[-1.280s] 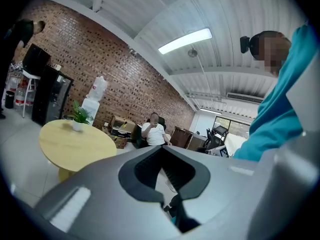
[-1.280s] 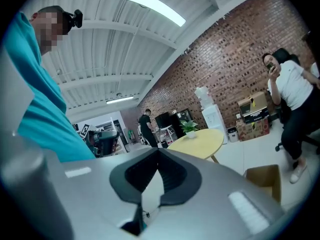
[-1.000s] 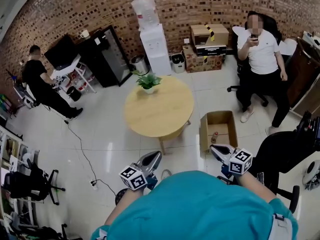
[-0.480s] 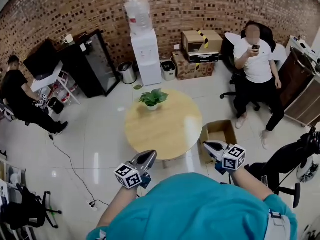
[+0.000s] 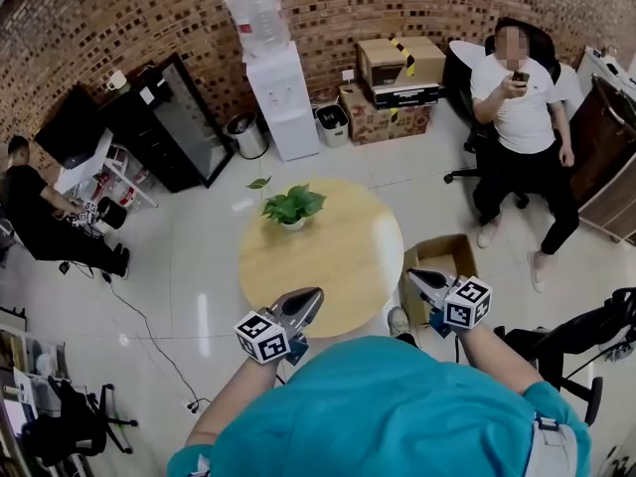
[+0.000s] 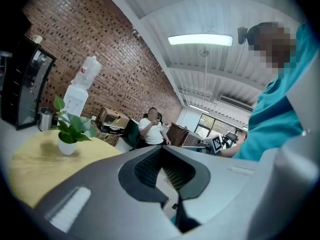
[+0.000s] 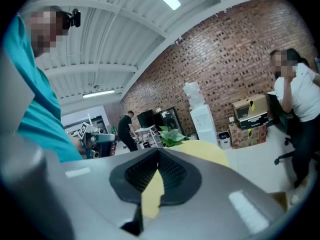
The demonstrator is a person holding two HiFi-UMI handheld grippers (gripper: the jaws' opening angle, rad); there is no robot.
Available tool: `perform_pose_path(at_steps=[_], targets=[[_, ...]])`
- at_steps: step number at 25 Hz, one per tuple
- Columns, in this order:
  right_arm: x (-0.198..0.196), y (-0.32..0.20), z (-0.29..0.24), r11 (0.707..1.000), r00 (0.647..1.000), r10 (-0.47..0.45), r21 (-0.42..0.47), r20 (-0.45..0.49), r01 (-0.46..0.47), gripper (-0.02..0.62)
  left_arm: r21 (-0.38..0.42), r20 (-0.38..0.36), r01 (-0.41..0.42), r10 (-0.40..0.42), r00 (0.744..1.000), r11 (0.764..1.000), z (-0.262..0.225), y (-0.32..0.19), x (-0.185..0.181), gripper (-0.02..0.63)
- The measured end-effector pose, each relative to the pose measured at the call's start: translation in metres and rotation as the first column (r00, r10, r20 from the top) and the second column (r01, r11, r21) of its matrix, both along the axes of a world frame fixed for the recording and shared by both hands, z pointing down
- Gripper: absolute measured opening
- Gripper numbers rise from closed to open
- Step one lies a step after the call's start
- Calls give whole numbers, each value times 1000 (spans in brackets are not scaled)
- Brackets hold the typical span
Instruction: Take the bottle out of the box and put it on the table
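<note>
Brick walls and a pale tiled floor point(image 5: 189, 256) surround a round wooden table point(image 5: 333, 261), on which only a potted plant point(image 5: 291, 207) is seen. An open cardboard box point(image 5: 442, 244) is set on the floor just beside the table's right edge. The left gripper point(image 5: 316, 293) is held level over the table's near rim, and the right gripper point(image 5: 411, 274) over the box's near-left corner. The jaws of both are pressed together with nothing gripped, as is shown in each gripper view. The approach is judged to be the step in hand, since no bottle has been lifted yet. For the next move, 1 gripper would need to be tipped downward, opened and lowered into the box around the bottle. The bottle itself cannot be made out. It is presumed to lie in the box, whose inside is partly covered by the right gripper and too small to read.
</note>
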State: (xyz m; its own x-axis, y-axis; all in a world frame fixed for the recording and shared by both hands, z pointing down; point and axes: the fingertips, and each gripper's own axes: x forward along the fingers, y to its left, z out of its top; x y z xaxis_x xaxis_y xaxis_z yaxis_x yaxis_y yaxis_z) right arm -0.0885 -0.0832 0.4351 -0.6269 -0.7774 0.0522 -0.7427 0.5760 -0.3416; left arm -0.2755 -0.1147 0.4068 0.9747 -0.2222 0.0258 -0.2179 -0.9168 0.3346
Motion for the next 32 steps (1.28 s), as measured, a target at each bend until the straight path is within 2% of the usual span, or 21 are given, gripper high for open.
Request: perform_pose_path(at_steps=[3, 6, 9, 11, 13, 16, 18, 21, 23, 25, 29, 32], targets=[[68, -40, 36, 998, 998, -56, 17, 39, 55, 3, 20, 74, 33, -35, 997, 999, 17, -34, 78, 0], [142, -80, 63, 997, 994, -80, 4, 69, 80, 3, -21, 127, 63, -60, 990, 998, 33, -71, 158, 0], [212, -136, 78, 998, 997, -56, -14, 59, 57, 3, -44, 201, 42, -33, 979, 998, 39, -115, 233, 0], [255, -174, 100, 1000, 999, -12, -24, 45, 13, 5, -43, 259, -2, 13, 966, 999, 56, -146, 280, 0], [288, -194, 154, 998, 997, 59, -40, 42, -57, 6, -45, 319, -80, 91, 943, 996, 103, -161, 319, 0], [333, -212, 279, 983, 984, 178, -51, 26, -176, 11, -38, 383, -214, 212, 899, 976, 221, -176, 374, 0], [357, -218, 350, 969, 972, 237, -69, 8, -236, 18, -56, 413, -291, 287, 864, 955, 288, -181, 409, 0], [386, -214, 416, 944, 951, 307, -120, -27, -308, 40, -109, 456, -386, 391, 799, 916, 345, -180, 457, 0], [400, -208, 461, 917, 932, 362, -167, -31, -362, 49, -137, 501, -445, 450, 740, 885, 381, -174, 484, 0], [405, -199, 530, 888, 912, 408, -218, -31, -405, 54, -162, 551, -493, 493, 673, 855, 437, -164, 501, 0], [397, -192, 700, 834, 881, 469, -299, -62, -464, 78, -233, 625, -521, 536, 567, 821, 580, -150, 518, 0], [387, -201, 796, 816, 884, 446, -344, -139, -465, 110, -278, 680, -511, 542, 494, 814, 664, -156, 528, 0]])
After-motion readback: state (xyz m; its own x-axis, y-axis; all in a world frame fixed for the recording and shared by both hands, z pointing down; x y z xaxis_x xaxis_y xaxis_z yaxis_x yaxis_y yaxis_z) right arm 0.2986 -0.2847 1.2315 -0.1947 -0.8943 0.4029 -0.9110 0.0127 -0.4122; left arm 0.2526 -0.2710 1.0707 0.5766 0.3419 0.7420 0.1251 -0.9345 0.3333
